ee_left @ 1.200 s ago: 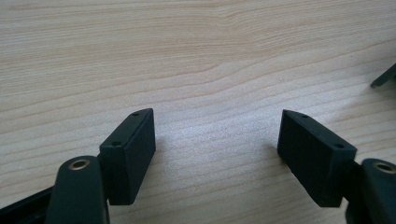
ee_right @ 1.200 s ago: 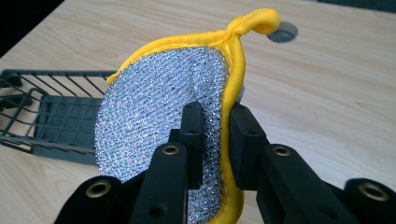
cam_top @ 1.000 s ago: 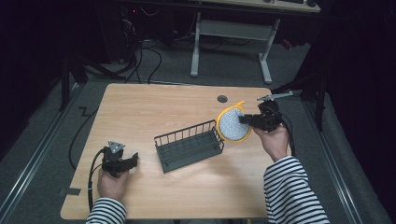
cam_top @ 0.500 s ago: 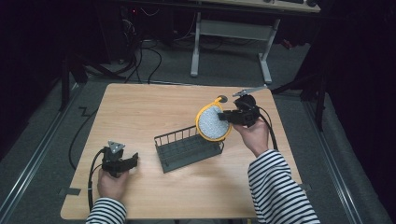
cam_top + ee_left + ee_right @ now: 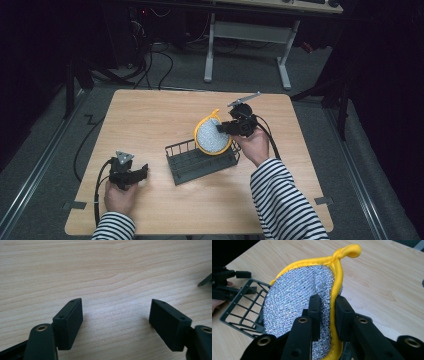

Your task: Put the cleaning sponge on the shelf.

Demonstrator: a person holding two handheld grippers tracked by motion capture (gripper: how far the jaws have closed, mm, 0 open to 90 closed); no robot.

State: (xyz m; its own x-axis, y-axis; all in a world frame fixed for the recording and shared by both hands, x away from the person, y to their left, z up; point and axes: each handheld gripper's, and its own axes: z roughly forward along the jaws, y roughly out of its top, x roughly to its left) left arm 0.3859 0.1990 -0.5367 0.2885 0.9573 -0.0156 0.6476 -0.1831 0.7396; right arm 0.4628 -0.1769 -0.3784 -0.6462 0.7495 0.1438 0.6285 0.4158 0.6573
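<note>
The scouring pad (image 5: 212, 139), a round silver mesh disc edged in yellow with a yellow loop at its top, is held on edge above the right end of the dark wire rack (image 5: 192, 165). The right gripper (image 5: 226, 128) clamps it at its rim: in the right gripper view the two black jaws stand close together, pinching the yellow border and mesh of the pad (image 5: 299, 300) between them. In that same view the rack (image 5: 244, 312) lies below and to the left of the pad, and whether the pad's lower edge touches the rack's wires cannot be told. The right hand (image 5: 255, 145), in a striped sleeve, grips the tool from the pad's right side, with the cable looping behind it.

The left gripper (image 5: 142, 172) rests low on the wooden table (image 5: 150, 115), near the front left, well apart from the rack and pointing toward it. In the left gripper view its jaws stand wide apart with nothing but bare wood grain between them (image 5: 116, 312); a dark corner of the rack (image 5: 205, 281) pokes in at the right edge. The left hand (image 5: 117, 195) holds that tool from behind
</note>
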